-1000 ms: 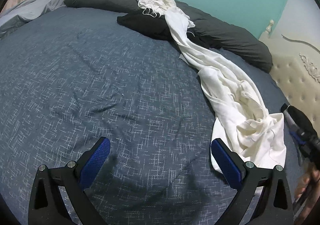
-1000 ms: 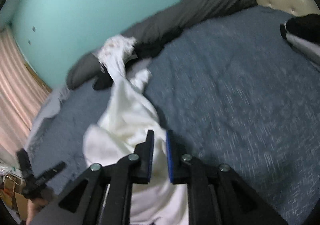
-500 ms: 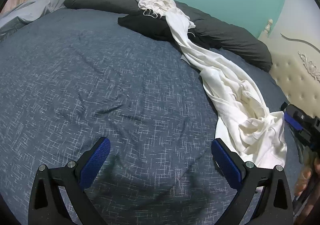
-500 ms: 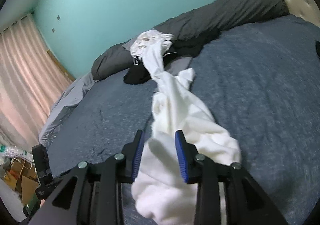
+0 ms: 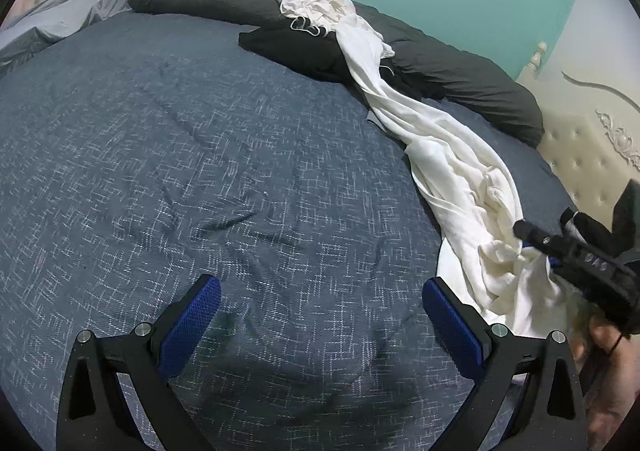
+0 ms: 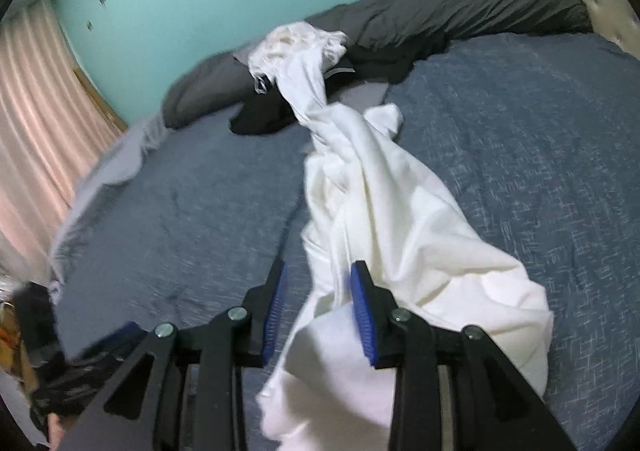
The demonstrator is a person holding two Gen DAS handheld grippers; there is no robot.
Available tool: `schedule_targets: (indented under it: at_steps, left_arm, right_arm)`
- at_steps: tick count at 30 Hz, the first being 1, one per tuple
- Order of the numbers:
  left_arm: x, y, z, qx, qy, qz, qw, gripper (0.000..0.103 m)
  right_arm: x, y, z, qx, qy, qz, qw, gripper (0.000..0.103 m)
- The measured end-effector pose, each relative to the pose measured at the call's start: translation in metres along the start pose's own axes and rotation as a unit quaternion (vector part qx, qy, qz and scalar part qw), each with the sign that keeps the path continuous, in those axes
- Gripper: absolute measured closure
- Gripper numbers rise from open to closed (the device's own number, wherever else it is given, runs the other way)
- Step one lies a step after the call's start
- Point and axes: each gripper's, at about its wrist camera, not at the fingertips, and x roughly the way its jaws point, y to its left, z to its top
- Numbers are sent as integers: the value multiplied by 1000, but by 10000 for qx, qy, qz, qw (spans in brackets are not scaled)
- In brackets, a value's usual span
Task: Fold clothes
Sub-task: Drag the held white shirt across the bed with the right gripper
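A long white garment (image 5: 452, 171) lies stretched in a twisted rope across the blue bedspread (image 5: 160, 151), from the dark pile at the back to the near right. Its bunched near end (image 6: 380, 211) runs between the jaws of my right gripper (image 6: 318, 291). The jaws stand apart; the cloth rests against the right pad (image 6: 362, 315) and leaves a gap at the left one. From the left wrist view the right gripper (image 5: 560, 247) sits over that end, held by a hand. My left gripper (image 5: 320, 315) is wide open above bare bedspread, left of the garment, with nothing in it.
A black garment (image 5: 296, 47) and a rolled dark grey duvet (image 5: 460, 79) lie along the far edge. A cream tufted headboard (image 5: 592, 155) stands at the right, a pale grey sheet (image 5: 52, 19) at the far left, and pink curtains (image 6: 36, 123) beyond the bed.
My right gripper's jaws went from nearly shut to apart, and it swung across the bed with the white garment's end trailing between them. The left gripper stayed put.
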Motion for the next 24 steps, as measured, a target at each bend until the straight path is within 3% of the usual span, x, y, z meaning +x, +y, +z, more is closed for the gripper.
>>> schedule_targets:
  at_steps: [4, 6, 11, 19, 24]
  left_arm:
    - [0, 2, 3, -32, -1, -39, 10000, 0]
    - [0, 3, 4, -59, -7, -65, 10000, 0]
    - [2, 1, 4, -41, 27, -85, 10000, 0]
    - [7, -9, 2, 22, 38, -78, 10000, 0]
    - [11, -20, 2, 113, 48, -173, 9998, 0]
  right_arm:
    - [11, -7, -8, 31, 142, -18, 9999, 71]
    - [12, -7, -10, -24, 141, -106, 9998, 85]
    - [4, -19, -9, 93, -39, -226, 9997, 95]
    - [-54, -44, 5, 377, -917, -486, 9939, 96]
    - [-60, -63, 0, 485, -828, -478, 9942, 96]
